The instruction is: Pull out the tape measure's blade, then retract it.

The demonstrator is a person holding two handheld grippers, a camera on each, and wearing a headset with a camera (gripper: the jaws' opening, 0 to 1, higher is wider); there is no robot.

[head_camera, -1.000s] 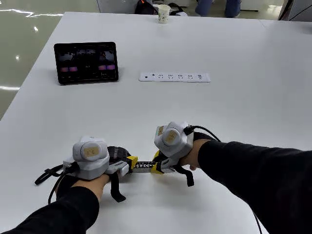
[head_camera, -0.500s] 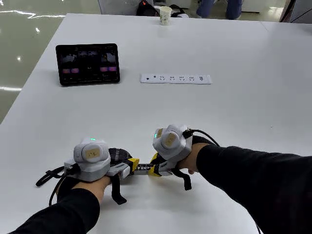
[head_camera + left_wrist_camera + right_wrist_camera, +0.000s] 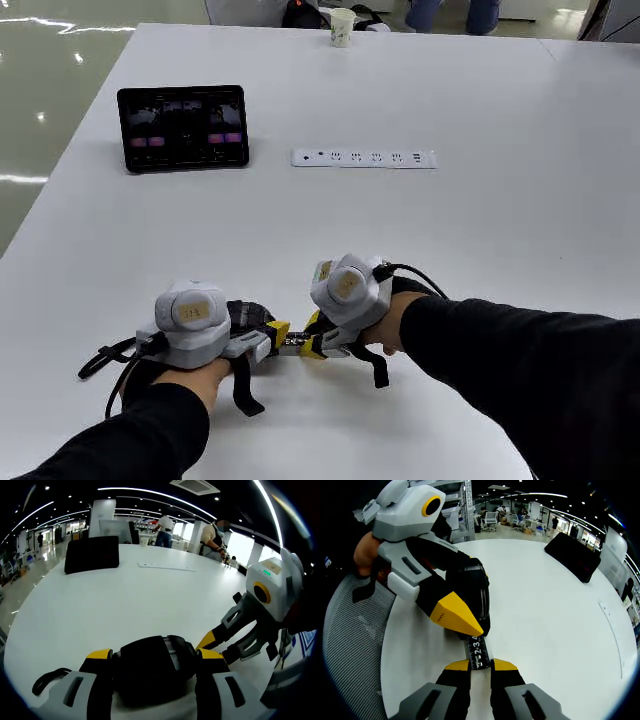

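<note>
The black tape measure [image 3: 246,317] rests on the white table [image 3: 470,220], and my left gripper [image 3: 272,336] is shut on its body. In the left gripper view the case [image 3: 152,667] is clamped between the two yellow-tipped jaws of the left gripper [image 3: 155,655]. A short stretch of blade [image 3: 292,343] runs from the case to my right gripper [image 3: 312,347], which is shut on the blade's end. In the right gripper view the numbered blade [image 3: 478,652] lies between the tips of the right gripper [image 3: 480,665], with the case [image 3: 472,597] and the left gripper [image 3: 415,545] just beyond.
A dark tablet [image 3: 183,127] stands at the back left. A white power strip [image 3: 364,158] lies mid-table, and a paper cup [image 3: 342,27] sits at the far edge. The table's left edge drops to a glossy floor [image 3: 40,90]. Cables trail from both grippers.
The right gripper has moved a little left toward the left gripper, so less blade shows between them. The left gripper still holds the case in the same spot.
</note>
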